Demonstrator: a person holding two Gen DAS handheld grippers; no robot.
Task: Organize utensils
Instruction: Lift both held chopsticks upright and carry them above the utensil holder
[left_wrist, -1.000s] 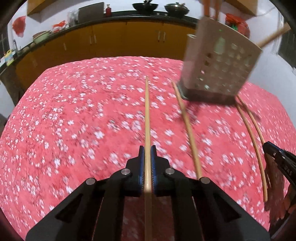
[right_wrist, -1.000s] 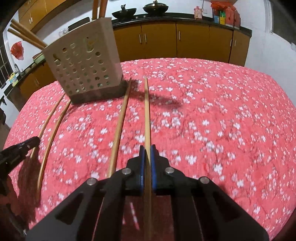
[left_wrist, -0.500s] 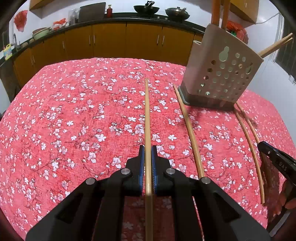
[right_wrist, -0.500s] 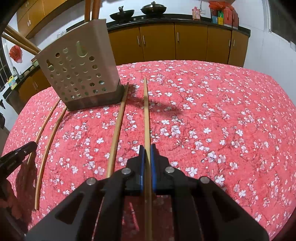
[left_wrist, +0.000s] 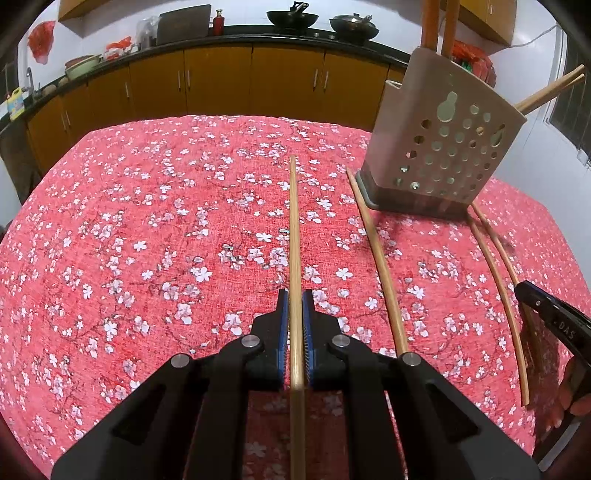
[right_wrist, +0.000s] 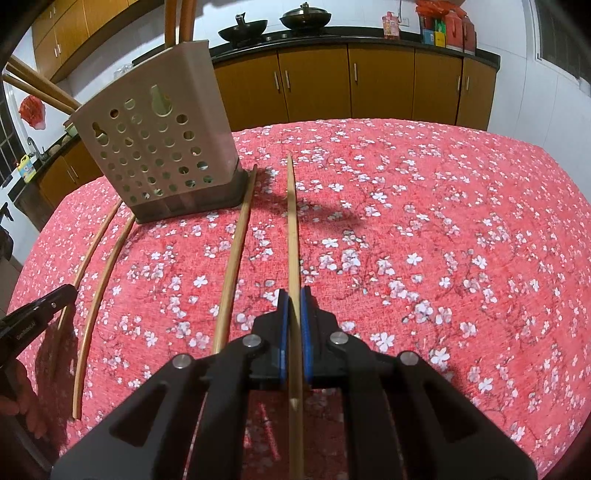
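Holder (left_wrist: 439, 147) steadier; claws (left_wrist: 295, 295) clamping chopsticks (left_wrist: 294, 229)

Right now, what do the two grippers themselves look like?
Both match: the left gripper and right gripper have matte black angular linkage arms with round silver pivot pins and blue ribbed pads on the fingertips. Small white lettering marks each gripper's black side. No cables or sleeves show.

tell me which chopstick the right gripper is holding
The rightmost chopstick, clamped between the right gripper's pads; the other three lie loose on the cloth to its left.
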